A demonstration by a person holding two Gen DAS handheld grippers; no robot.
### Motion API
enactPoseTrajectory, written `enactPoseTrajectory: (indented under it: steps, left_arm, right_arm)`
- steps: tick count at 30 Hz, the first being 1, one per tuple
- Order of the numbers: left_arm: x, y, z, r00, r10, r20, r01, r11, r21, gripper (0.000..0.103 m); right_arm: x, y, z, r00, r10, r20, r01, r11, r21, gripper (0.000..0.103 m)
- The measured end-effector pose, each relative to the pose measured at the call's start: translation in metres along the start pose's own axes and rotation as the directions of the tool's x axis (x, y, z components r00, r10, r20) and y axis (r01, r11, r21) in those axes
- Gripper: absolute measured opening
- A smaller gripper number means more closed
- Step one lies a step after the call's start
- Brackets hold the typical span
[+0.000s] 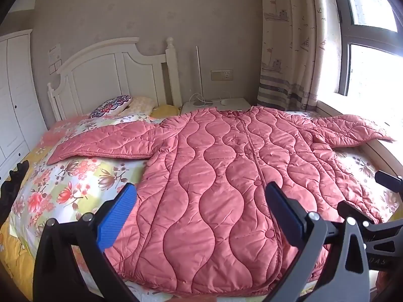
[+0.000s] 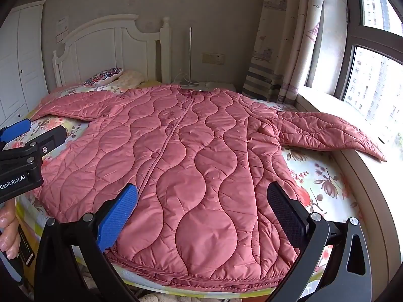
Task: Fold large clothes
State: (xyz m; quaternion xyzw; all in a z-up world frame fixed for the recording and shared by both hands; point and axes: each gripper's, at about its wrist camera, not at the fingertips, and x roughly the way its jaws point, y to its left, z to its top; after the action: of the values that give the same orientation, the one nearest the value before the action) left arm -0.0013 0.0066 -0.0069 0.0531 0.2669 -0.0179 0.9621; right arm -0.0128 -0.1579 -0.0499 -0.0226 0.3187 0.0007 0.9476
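Observation:
A pink quilted coat (image 1: 214, 171) (image 2: 201, 151) lies spread flat and front up on the bed, hem nearest me and collar at the far end. Its left sleeve (image 1: 105, 143) stretches over the floral sheet. The right sleeve (image 2: 327, 130) reaches onto the window sill. My left gripper (image 1: 200, 185) hovers open above the hem's left half, with nothing between its blue pads. My right gripper (image 2: 202, 185) hovers open over the hem's right half, also empty. The left gripper (image 2: 45, 127) shows at the left edge of the right wrist view, held by a hand (image 2: 7, 224).
The bed's floral sheet (image 1: 75, 183) shows on both sides of the coat. Pillows (image 1: 113, 105) lie by the white headboard (image 1: 100, 75), a nightstand (image 1: 216, 103) behind the collar. A curtain (image 1: 289, 50) and sill (image 2: 327, 98) are on the right, a wardrobe (image 1: 15, 88) on the left.

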Motion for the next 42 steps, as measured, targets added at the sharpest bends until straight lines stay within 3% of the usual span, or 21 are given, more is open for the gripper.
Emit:
enactPoseTrajectory:
  steps: [42]
  left_arm:
    - [0.0008, -0.0025, -0.0028, 1.0, 0.0, -0.007, 0.0, 1.0, 0.003, 0.101]
  right_arm:
    - [0.0029, 0.006, -0.0042, 0.999, 0.026, -0.022, -0.026, 1.0, 0.0, 0.099]
